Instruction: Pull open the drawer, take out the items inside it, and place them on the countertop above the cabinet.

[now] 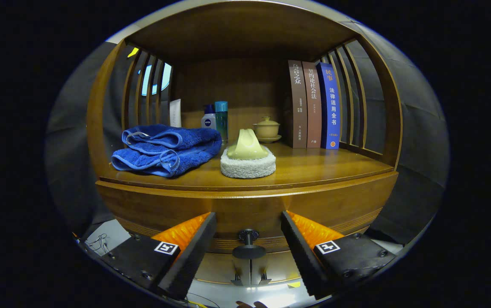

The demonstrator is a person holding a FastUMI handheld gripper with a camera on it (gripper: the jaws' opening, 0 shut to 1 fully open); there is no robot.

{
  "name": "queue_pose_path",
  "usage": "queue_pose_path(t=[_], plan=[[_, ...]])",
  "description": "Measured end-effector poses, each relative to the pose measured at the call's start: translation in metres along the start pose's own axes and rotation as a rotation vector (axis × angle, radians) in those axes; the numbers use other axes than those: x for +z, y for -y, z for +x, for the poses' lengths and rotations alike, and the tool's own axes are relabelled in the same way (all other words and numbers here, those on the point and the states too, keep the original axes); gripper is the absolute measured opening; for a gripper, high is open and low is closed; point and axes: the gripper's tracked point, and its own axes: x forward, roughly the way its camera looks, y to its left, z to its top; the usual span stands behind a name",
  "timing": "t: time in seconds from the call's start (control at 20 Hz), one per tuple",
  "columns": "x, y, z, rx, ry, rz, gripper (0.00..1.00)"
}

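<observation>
The gripper [248, 244] has its fingers spread wide apart, pressing on nothing. Between them and just ahead sits a small dark knob [248, 236] on the wooden drawer front [245, 214]. The knob lies almost dead centre in the gap, its stem pointing straight back toward the gripper, so a straight advance would bring both fingers alongside it. The drawer front looks flush with the cabinet, and its inside is hidden, so whether anything lies in it cannot be told.

Above the drawer runs the cabinet's surface [322, 167]. On it, near the front edge, lie a folded blue towel [166, 149] to the left and, just beside it, a pale scrubber with a yellowish handle [248, 160]. Farther back stand two bottles [216, 119], a white tube [175, 113], a small lidded cup on a saucer [266, 128], and three upright books [314, 105] against the slatted right side.

This layout fits a closed drawer still holding its contents, or one emptied onto the surface and shut again.
</observation>
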Motion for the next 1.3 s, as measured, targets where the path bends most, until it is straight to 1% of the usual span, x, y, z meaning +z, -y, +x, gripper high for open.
queue_pose_path(t=[0.35,0.5,0.65,0.8,0.95,1.15,1.3], plan=[[-0.002,0.002,0.001,0.004,-0.013,-0.009,1.00],[-0.003,0.006,0.000,-0.015,-0.030,0.007,1.00],[0.006,0.006,-0.010,-0.020,-0.020,0.041,1.00],[0.021,0.006,-0.028,-0.021,0.001,0.017,1.00],[0.051,0.005,-0.052,-0.021,0.032,-0.016,1.00],[0.117,-0.002,-0.088,-0.005,0.102,-0.015,1.00],[0.169,-0.015,-0.112,0.057,0.155,-0.012,1.00]])
